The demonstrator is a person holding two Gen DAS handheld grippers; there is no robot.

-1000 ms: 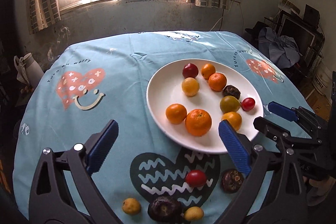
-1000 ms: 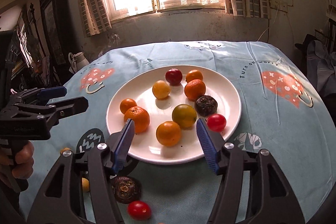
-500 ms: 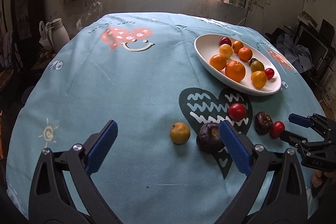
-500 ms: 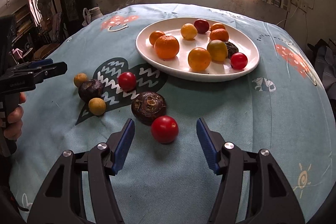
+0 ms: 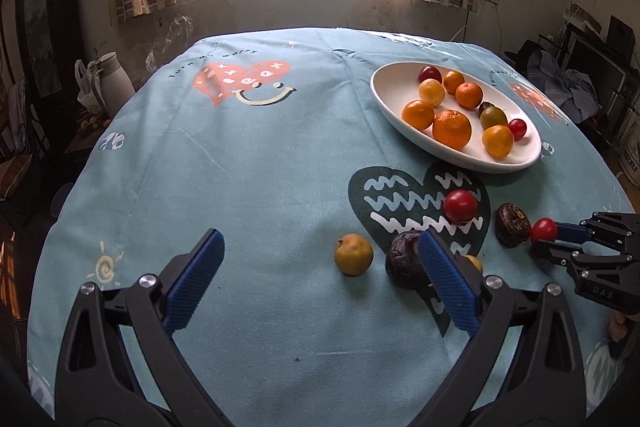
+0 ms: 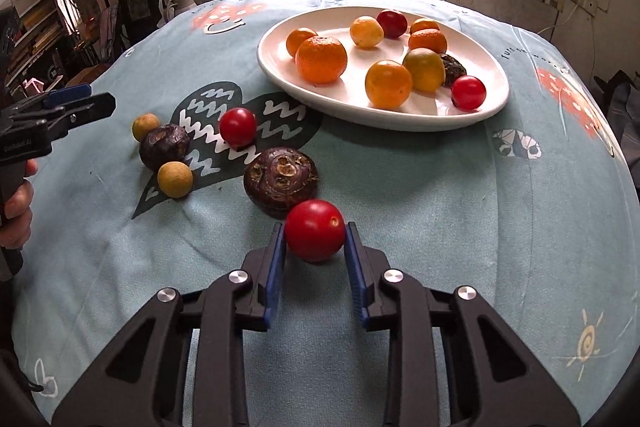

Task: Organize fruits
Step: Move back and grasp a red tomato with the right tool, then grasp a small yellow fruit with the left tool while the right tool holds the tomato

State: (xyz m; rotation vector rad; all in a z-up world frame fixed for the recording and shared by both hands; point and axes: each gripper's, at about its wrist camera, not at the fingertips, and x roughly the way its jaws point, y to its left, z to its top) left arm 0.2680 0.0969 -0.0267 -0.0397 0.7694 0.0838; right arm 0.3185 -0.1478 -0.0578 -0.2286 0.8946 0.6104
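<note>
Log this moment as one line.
right gripper: just closed on red tomato | left gripper: open, empty | plate: holds fruit | loose fruit on tablecloth

Bright fruit on a pale blue printed cloth

The tablecloth [image 6: 460,227] is light blue with coral smiley hearts, a dark green heart with white zigzags and small yellow suns; the plate [image 6: 400,117] is white, holding orange, yellow and red fruit; the gripper pads [image 6: 275,267] are blue.

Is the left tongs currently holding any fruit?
No, the left tongs stand wide open over bare cloth, nothing between the pads.
</note>
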